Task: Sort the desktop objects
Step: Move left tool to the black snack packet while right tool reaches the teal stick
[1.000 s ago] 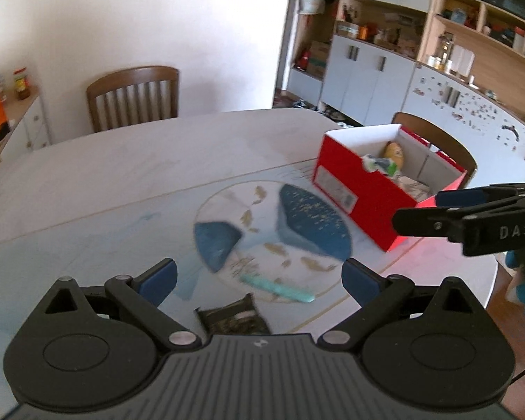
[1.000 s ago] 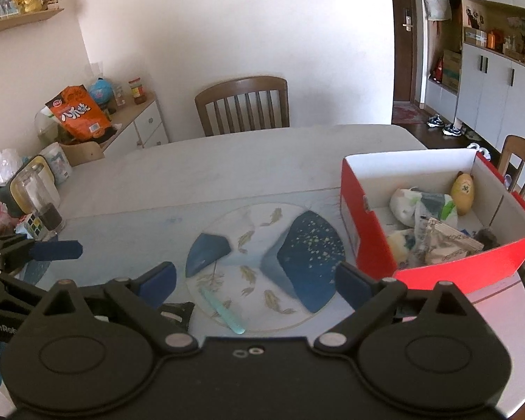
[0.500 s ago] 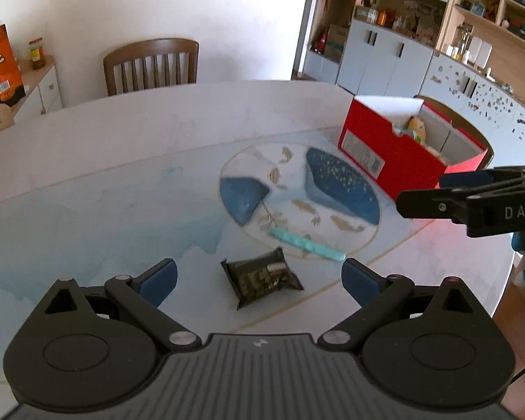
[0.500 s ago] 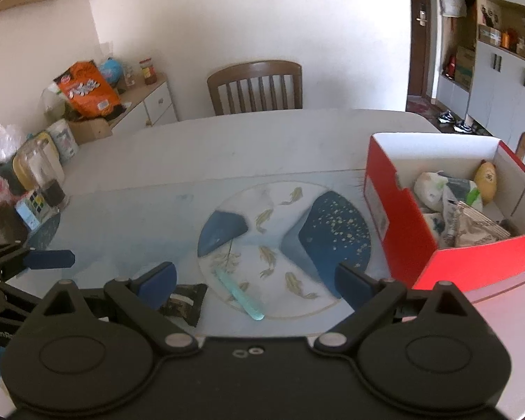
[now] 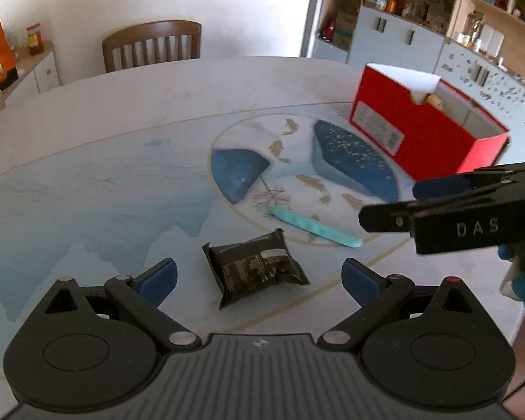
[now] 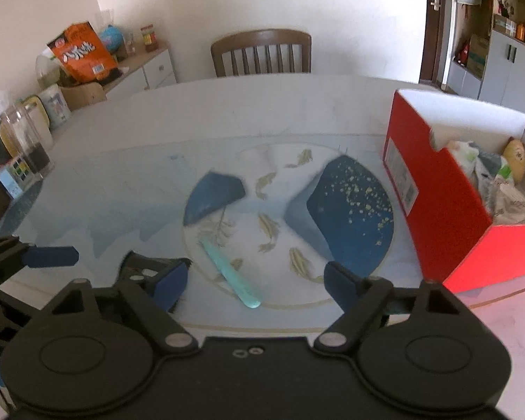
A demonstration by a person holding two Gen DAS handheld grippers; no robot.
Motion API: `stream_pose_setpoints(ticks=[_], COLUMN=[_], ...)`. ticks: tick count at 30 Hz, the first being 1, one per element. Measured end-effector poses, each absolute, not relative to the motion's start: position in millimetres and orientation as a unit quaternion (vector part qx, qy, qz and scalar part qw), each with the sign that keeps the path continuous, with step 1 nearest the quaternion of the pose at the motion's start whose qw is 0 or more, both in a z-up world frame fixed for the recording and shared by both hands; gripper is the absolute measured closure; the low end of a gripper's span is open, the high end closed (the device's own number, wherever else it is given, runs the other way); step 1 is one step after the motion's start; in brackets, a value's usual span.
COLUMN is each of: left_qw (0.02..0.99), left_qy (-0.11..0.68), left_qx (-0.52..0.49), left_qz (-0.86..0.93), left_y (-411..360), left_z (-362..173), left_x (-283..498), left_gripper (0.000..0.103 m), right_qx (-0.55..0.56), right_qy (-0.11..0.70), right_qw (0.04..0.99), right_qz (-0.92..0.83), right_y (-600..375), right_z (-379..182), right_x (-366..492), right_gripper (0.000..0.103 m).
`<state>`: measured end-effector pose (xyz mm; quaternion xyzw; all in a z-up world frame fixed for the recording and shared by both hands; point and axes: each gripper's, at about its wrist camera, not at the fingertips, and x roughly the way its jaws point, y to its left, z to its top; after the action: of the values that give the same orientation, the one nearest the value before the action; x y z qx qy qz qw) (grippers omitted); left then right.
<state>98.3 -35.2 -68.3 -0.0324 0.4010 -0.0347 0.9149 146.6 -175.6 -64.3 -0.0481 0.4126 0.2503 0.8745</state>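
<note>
A dark foil packet (image 5: 259, 269) lies on the table, and my left gripper (image 5: 259, 280) hangs just above it, open, with the packet between the blue pads and untouched. A turquoise stick (image 6: 231, 273) lies beside the packet. My right gripper (image 6: 255, 285) is over the stick's near end. Its jaws are closing, the stick lies between them, and the pads do not touch it. The red box (image 6: 437, 210) at the right holds several wrapped items. The packet (image 6: 140, 266) is partly hidden behind my right gripper's left finger.
The table (image 5: 122, 122) is round with a painted blue pattern under glass. A wooden chair (image 6: 262, 52) stands at its far side. Jars and a small box (image 6: 17, 171) sit at the table's left edge. A sideboard with an orange bag (image 6: 82, 52) stands behind.
Both grippers have come down toward the table. The packet now lies fully between the left jaws, and the right jaws have narrowed a little over the stick.
</note>
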Motion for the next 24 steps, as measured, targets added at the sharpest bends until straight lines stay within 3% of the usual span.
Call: stream_pose_setpoints(ticks=[16, 24], left_qw=[0.921, 0.921], left_qy=[0.390, 0.388], left_qx=[-0.030, -0.035], left_qz=[0.005, 0.011], left_y=[-42.0, -39.4], left_z=[-101.6, -106.1], left_x=[114.8, 113.7], left_gripper=[0.004, 0.020], right_qx=[-0.069, -0.088], right_qy=[0.441, 0.439], right_qw=[0.851, 0.848], right_qz=[0.276, 0.283], right_y=[-157.8, -150.0], right_z=[-101.8, -106.3], right_x=[169.8, 169.2], right_gripper=[0.045, 0.056])
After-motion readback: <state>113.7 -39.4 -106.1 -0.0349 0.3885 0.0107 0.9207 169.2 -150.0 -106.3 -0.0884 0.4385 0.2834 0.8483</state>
